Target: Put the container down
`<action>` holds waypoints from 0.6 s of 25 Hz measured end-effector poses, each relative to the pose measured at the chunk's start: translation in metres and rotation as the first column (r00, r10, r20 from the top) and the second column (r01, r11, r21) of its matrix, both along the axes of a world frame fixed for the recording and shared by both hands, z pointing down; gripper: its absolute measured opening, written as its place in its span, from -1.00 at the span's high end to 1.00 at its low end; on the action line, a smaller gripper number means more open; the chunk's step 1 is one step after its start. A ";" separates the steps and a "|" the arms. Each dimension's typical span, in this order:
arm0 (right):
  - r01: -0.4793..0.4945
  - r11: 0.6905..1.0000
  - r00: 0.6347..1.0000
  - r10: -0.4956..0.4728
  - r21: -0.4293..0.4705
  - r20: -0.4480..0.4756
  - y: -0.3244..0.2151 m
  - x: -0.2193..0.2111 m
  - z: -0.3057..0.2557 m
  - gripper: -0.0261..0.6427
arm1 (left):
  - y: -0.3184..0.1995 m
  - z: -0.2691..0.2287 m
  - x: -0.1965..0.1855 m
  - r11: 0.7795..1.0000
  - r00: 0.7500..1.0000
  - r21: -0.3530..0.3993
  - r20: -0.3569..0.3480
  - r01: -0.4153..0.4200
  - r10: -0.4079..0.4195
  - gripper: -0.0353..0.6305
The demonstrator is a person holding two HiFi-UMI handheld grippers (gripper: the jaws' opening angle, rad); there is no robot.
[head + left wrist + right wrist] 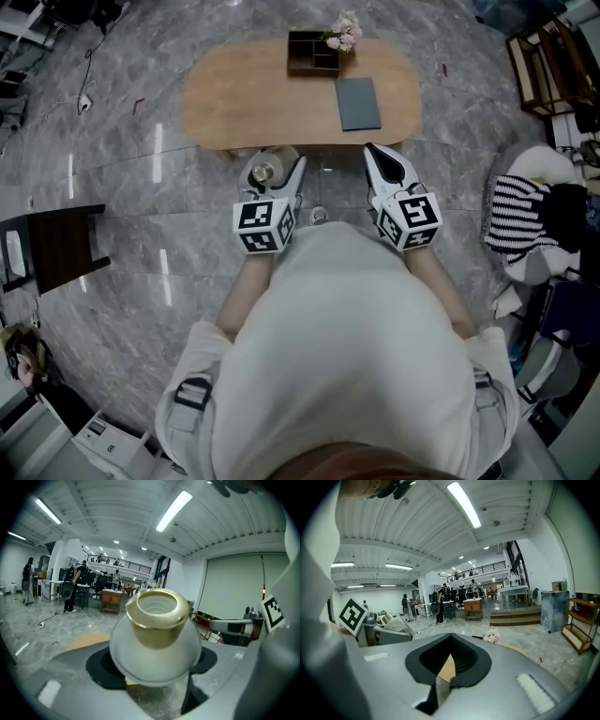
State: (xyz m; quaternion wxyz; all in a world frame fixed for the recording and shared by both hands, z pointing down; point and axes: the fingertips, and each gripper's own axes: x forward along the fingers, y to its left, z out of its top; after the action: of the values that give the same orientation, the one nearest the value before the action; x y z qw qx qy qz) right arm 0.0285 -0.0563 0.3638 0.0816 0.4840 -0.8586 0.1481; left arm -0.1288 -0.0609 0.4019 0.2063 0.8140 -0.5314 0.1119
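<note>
My left gripper (272, 173) is shut on a small white container with a gold rim (263, 172), held upright near the front edge of the oval wooden table (244, 103). In the left gripper view the container (154, 639) fills the middle, its open gold mouth facing up, clamped between the grey jaws. My right gripper (382, 161) is held beside it to the right, shut with nothing between its fingers (447, 677). Both grippers hover short of the table, close to my body.
On the table stand a dark compartment tray (313, 52) with pink flowers (343, 32) and a grey notebook (358, 103). A dark stool (58, 246) is at the left. A chair with striped cloth (525, 225) is at the right, a wooden shelf (548, 66) behind.
</note>
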 end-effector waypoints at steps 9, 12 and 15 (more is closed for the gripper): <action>-0.022 1.000 1.000 0.022 -0.013 -0.012 -0.056 -0.008 0.010 0.93 | -0.054 0.018 -0.003 0.999 0.999 -0.032 0.013 -0.040 0.041 -0.14; -0.036 0.999 0.999 0.036 -0.032 -0.007 -0.066 -0.005 0.017 0.93 | -0.066 0.026 0.000 0.998 0.998 -0.042 0.021 -0.056 0.057 -0.14; -0.042 0.998 0.999 0.042 -0.050 0.000 -0.076 -0.002 0.024 0.93 | -0.078 0.038 0.004 0.996 0.998 -0.062 0.029 -0.062 0.064 -0.14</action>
State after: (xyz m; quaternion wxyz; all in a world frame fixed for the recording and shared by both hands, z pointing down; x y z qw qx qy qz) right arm 0.0268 -0.1320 0.3882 0.0901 0.4999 -0.8441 0.1715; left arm -0.1247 -0.1389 0.4398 0.2192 0.8219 -0.5048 0.1472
